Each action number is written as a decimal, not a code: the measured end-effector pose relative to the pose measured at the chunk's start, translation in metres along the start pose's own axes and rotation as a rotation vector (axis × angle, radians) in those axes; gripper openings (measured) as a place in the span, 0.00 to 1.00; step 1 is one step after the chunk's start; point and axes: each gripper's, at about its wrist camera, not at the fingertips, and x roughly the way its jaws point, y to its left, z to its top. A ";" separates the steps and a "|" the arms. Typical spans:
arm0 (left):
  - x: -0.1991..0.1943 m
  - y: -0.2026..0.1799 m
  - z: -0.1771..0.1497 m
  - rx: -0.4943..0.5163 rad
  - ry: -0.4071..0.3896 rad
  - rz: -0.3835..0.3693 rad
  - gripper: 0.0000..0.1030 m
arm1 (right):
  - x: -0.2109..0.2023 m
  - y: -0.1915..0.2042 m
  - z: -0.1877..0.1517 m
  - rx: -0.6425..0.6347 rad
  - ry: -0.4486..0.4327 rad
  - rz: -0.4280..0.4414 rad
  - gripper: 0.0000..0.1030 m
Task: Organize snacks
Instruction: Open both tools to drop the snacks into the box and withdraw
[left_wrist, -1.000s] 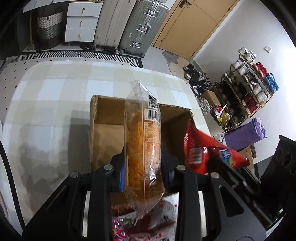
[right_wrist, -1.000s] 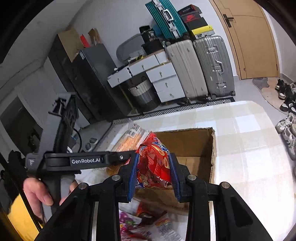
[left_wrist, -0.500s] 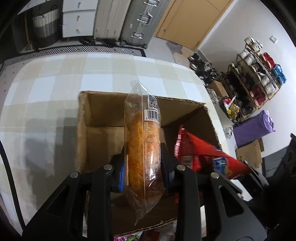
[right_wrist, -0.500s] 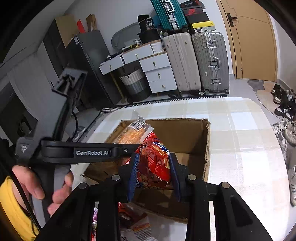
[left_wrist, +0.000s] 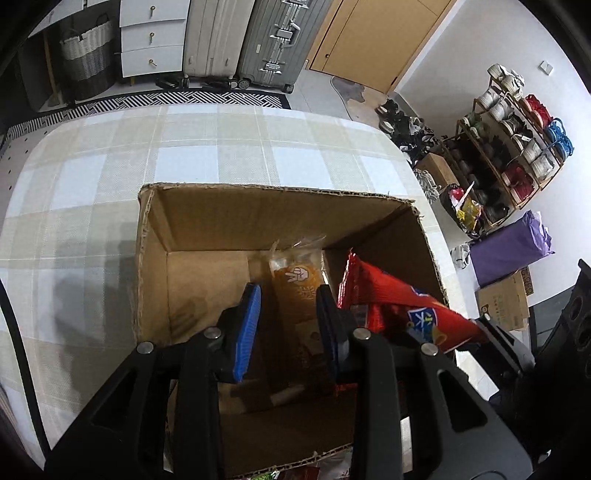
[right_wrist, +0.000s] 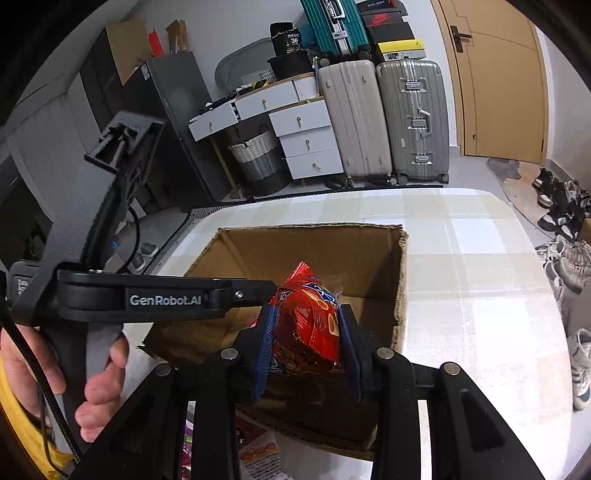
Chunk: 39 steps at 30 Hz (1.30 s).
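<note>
An open cardboard box (left_wrist: 258, 210) stands on the checked tablecloth; it also shows in the right wrist view (right_wrist: 314, 240). My left gripper (left_wrist: 288, 314) is open above the box interior. A clear packet of orange snack (left_wrist: 297, 288) lies on the box floor between and beyond its blue pads. My right gripper (right_wrist: 304, 339) is shut on a red snack bag (right_wrist: 310, 325) and holds it over the box's near part. The red bag (left_wrist: 391, 306) appears at the right in the left wrist view. The left gripper's body (right_wrist: 147, 299) crosses the right wrist view.
More snack packets (right_wrist: 255, 454) lie on the table in front of the box. Suitcases (right_wrist: 384, 118), a white drawer unit (right_wrist: 306, 140) and a basket (right_wrist: 258, 158) stand beyond the table. A shoe rack (left_wrist: 509, 147) stands to the right.
The left gripper opened and let go of the orange snack packet, which now lies inside the box. Both grippers moved forward over the box. The right gripper still holds the red bag.
</note>
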 end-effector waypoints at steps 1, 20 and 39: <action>-0.001 0.000 -0.001 -0.001 -0.003 0.003 0.26 | 0.000 -0.001 0.000 0.001 0.000 -0.007 0.33; -0.069 0.004 -0.040 -0.047 -0.093 0.043 0.64 | -0.057 0.006 0.003 0.005 -0.092 -0.022 0.44; -0.248 -0.052 -0.176 -0.011 -0.364 0.107 0.80 | -0.212 0.059 -0.067 -0.021 -0.251 0.036 0.49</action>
